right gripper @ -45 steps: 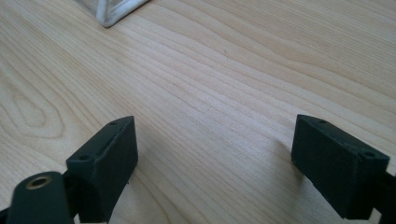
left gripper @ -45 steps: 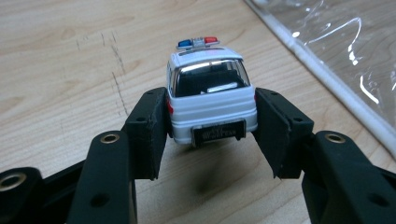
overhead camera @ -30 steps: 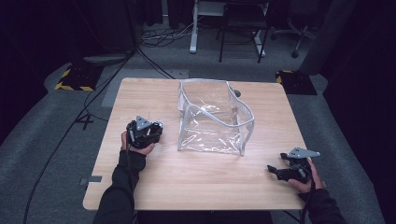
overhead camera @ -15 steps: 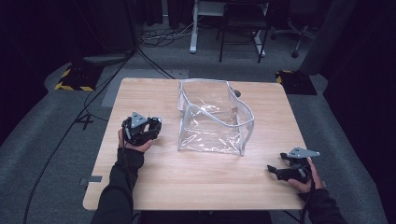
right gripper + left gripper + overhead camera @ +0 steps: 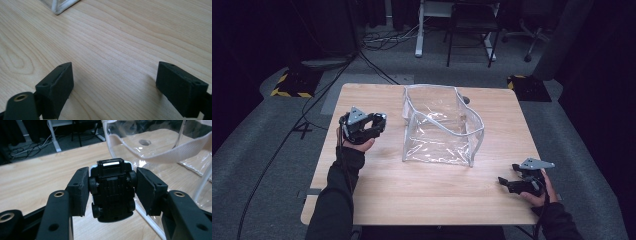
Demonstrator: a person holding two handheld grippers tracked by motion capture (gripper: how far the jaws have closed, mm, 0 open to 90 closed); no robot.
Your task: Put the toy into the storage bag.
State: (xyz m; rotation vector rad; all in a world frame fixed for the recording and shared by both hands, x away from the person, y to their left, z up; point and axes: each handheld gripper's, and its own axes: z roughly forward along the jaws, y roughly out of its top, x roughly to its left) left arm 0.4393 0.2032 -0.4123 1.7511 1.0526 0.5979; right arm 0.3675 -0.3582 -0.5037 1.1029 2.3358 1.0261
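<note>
Left gripper (image 5: pixel 379 121) raised above the wooden table (image 5: pixel 377 200) at about 9 o'clock from the clear plastic bag (image 5: pixel 439 125), near its left wall but apart from it; jaws clamped on a small black toy car (image 5: pixel 112 188), underside facing the left gripper view, four wheels visible, a white strip at the far end, pads (image 5: pixel 80 190) pressing on both flanks; in that view the bag's white-trimmed rim (image 5: pixel 160 155) just beyond the car at 1 o'clock, with a round hole in the tabletop (image 5: pixel 145 142) seen through the clear wall; bag standing open-topped at table centre, white piping along its edges; right gripper (image 5: pixel 506 183) low at the table's 4 o'clock corner, well apart from the bag, held by a hand (image 5: pixel 539 192) in a dark sleeve; jaws spread wide with bare wood grain between them, nothing held; bag's white corner (image 5: pixel 61 6) at 11 o'clock in the right gripper view; chair (image 5: pixel 472 25) and cables (image 5: pixel 387 37) on the floor beyond the far edge
</note>
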